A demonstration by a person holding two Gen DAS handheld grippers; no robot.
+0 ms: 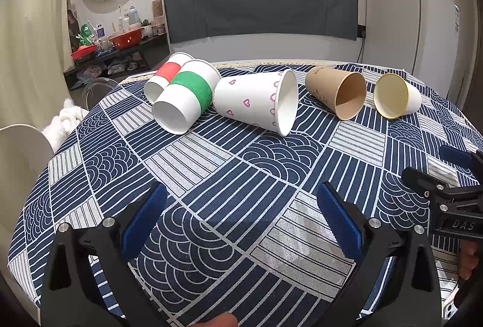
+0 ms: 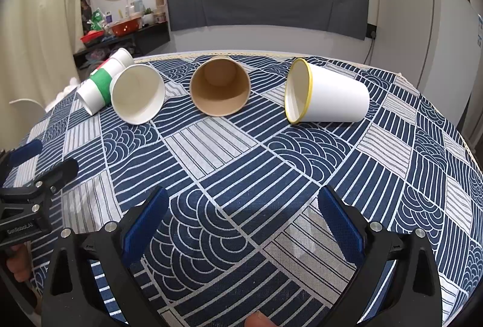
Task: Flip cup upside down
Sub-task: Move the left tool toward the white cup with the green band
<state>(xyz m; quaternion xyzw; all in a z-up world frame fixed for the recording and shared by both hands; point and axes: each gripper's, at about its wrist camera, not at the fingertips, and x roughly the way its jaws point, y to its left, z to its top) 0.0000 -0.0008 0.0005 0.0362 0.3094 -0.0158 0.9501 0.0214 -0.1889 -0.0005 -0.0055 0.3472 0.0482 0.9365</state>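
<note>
Several paper cups lie on their sides in a row at the far side of the table: a red-banded cup (image 1: pixel 164 76), a green-banded cup (image 1: pixel 185 96), a white cup with pink hearts (image 1: pixel 256 100), a brown cup (image 1: pixel 336 91) and a yellow-rimmed white cup (image 1: pixel 397 96). In the right wrist view I see the green-banded cup (image 2: pixel 98 88), the heart cup's mouth (image 2: pixel 137 93), the brown cup (image 2: pixel 220 87) and the yellow-rimmed cup (image 2: pixel 327 96). My left gripper (image 1: pixel 241 221) and right gripper (image 2: pixel 241 224) are open and empty, well short of the cups.
The table carries a blue and white patterned cloth (image 1: pixel 241 170). The right gripper shows at the right edge of the left wrist view (image 1: pixel 452 185). A white chair (image 1: pixel 21 152) stands at the left, a white fridge (image 1: pixel 407 25) at the back right, a cluttered shelf (image 1: pixel 120 46) back left.
</note>
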